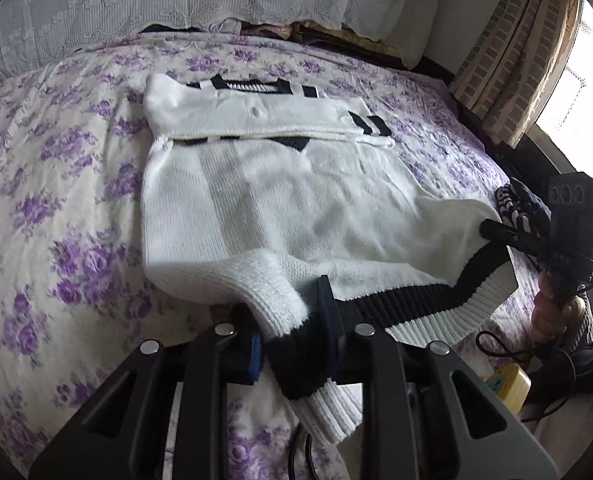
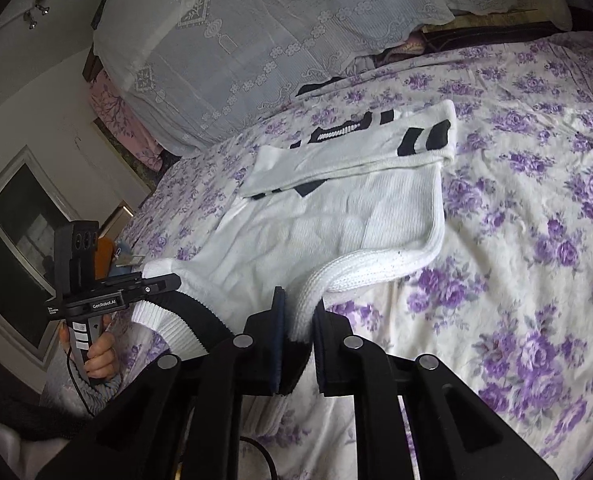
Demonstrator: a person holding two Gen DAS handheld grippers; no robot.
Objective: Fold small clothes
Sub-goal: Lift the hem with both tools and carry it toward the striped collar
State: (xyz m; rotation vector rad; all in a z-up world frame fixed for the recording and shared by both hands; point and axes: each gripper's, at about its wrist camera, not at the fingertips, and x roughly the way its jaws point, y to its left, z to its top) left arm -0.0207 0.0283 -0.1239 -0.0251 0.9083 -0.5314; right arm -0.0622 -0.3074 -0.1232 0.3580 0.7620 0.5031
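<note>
Here, in the left wrist view, the left gripper [image 1: 292, 332] is clamped on the near hem of a white knit sweater [image 1: 280, 200] with black bands, which lies spread on the flowered bedspread [image 1: 56, 200] with its sleeves already folded across the far end. The hem corner rises a little from the bed between the pads, and the right gripper [image 1: 492, 228] pinches the other hem corner toward the bed's right edge. In the right wrist view, the right gripper [image 2: 298, 320] is closed on a thick white ribbed edge, with the left gripper [image 2: 168, 280] in a hand [image 2: 100, 356] by the bed's left edge. The knit looks soft, floppy and light, so it will likely sag between the two holds; the ribbed hem corners seem the firmest places to hold. Only the left view shows the black band running along the hem; only the right shows the hand clearly.
</note>
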